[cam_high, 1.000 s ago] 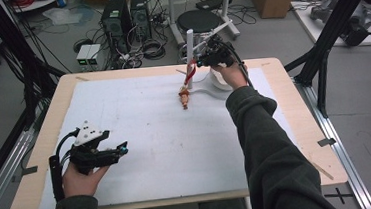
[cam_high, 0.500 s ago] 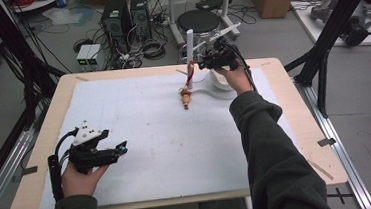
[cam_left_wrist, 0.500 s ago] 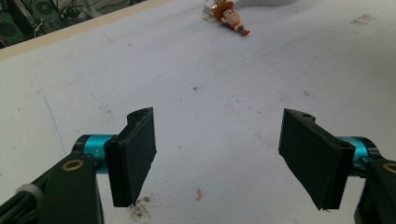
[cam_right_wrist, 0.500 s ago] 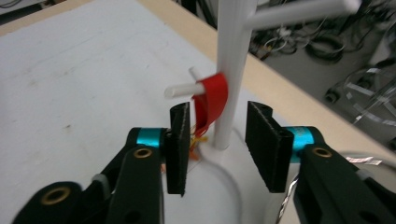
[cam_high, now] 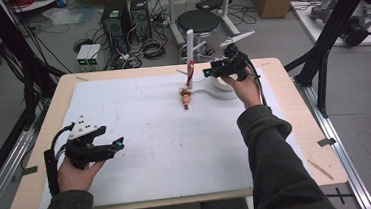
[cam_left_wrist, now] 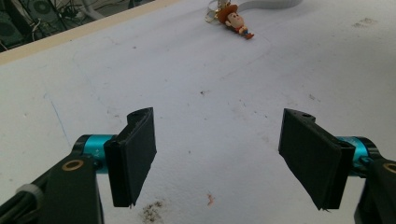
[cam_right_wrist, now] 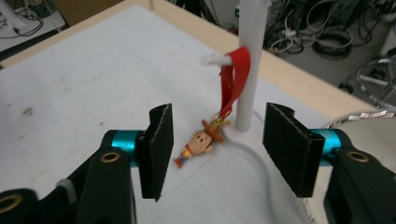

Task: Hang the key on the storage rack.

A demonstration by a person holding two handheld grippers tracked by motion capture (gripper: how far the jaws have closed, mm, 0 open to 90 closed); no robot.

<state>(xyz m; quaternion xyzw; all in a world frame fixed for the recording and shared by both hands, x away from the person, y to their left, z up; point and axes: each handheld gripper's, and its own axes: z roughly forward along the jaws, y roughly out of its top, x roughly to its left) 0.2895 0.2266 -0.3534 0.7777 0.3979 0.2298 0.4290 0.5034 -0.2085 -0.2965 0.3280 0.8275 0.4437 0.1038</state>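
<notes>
Right claw [cam_right_wrist: 212, 154] hovers released above a cowboy doll [cam_right_wrist: 198, 144] lying on the counter [cam_high: 139, 118], red strap [cam_right_wrist: 233, 79] hooked on a white post's [cam_right_wrist: 250, 60] peg. Left claw [cam_high: 119, 144] is released, well apart.

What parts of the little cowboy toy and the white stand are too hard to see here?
- Cowboy keychain figure: too small in the high view to make out its face.
- Red strap: in the right gripper view, how it joins the peg is hidden by the strap itself.
- White post: its top is cut off by the upper edge of the right gripper view.
- White base: cut off by the top edge of the left gripper view.
</notes>
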